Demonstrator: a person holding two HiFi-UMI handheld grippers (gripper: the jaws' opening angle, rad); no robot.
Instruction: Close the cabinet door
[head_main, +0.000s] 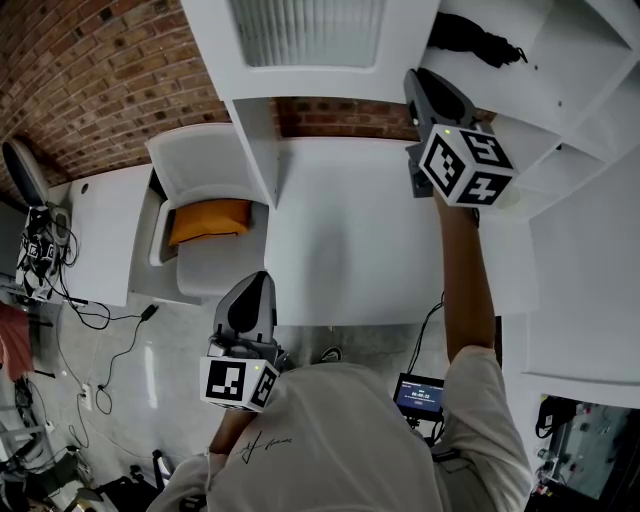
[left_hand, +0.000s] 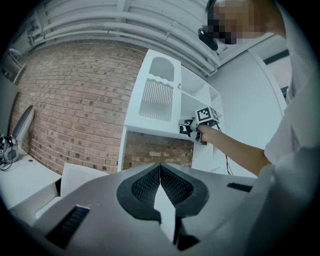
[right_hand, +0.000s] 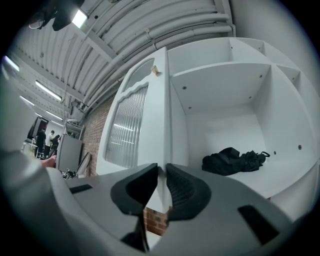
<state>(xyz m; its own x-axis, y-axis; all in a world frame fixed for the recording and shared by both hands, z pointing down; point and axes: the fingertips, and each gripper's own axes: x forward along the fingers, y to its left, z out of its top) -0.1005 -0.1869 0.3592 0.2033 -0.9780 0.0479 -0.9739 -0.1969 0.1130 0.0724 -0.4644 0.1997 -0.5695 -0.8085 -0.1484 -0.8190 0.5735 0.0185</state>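
The white cabinet door (right_hand: 135, 135) with its ribbed glass panel stands swung open; in the head view the door (head_main: 305, 30) is at the top. My right gripper (right_hand: 162, 172) is raised to the door's free edge, which runs between its jaws, and they are shut on it. From above, the right gripper (head_main: 422, 82) sits at the door's right edge. The open cabinet (right_hand: 225, 75) shows white shelves. My left gripper (left_hand: 160, 172) hangs low, shut on nothing, and in the head view the left gripper (head_main: 250, 305) is by my body. The left gripper view shows the door (left_hand: 157, 95) and the right gripper (left_hand: 192, 127).
A black bundle of cloth (right_hand: 232, 161) lies on the open shelf. Below the cabinet is a white counter (head_main: 350, 230). A white chair with an orange cushion (head_main: 210, 220) stands to the left, before a brick wall (head_main: 90, 80). Cables (head_main: 100, 320) trail on the floor.
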